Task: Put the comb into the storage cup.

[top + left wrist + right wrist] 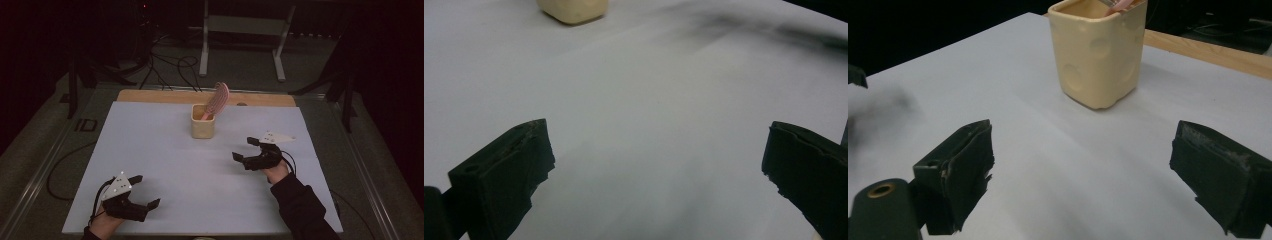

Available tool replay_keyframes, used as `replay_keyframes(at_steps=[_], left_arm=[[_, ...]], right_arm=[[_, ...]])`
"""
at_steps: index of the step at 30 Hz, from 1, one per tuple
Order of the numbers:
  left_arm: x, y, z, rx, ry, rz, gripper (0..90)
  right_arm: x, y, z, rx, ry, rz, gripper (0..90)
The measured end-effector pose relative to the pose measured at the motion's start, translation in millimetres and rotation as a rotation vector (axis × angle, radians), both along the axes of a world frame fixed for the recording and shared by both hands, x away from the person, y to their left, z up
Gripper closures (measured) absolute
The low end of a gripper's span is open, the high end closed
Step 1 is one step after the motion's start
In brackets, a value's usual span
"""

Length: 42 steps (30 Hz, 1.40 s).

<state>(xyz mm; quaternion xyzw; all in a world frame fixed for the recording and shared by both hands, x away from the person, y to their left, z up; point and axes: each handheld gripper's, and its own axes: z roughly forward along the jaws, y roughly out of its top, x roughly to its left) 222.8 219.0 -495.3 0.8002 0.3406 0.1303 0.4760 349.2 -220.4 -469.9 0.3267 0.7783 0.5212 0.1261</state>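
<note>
Both tongs (141, 191) (246, 149) agape, empty; brush (218, 100) in cup (202, 126) likely light, stiff: grab by the head

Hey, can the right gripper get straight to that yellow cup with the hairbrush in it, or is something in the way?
Probably yes. The right gripper is open, and bare white table top lies between it and the cup. The hairbrush leans out of the cup's far side, away from that approach.

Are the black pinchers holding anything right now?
No. The left gripper and the right gripper are both open and hold nothing. The pink hairbrush stands in the yellow cup, apart from both.
</note>
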Motion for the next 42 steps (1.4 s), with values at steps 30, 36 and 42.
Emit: replay_keyframes(at_steps=[30, 36, 42], left_arm=[[-0.2, -0.3, -0.4, 0.004, 0.001, -0.003, 0.4], [-0.5, 0.1, 0.7, 0.002, -0.002, -0.002, 0.4], [-0.4, 0.3, 0.1, 0.0, 0.001, -0.001, 0.4]], right_arm=[[-71.0, -53.1, -11.1, -0.009, -0.018, -0.016, 9.9], [-84.4, -63.4, -14.4, -0.002, -0.025, -0.036, 9.9], [-92.6, -71.5, -19.6, -0.019, -0.031, -0.058, 9.9]])
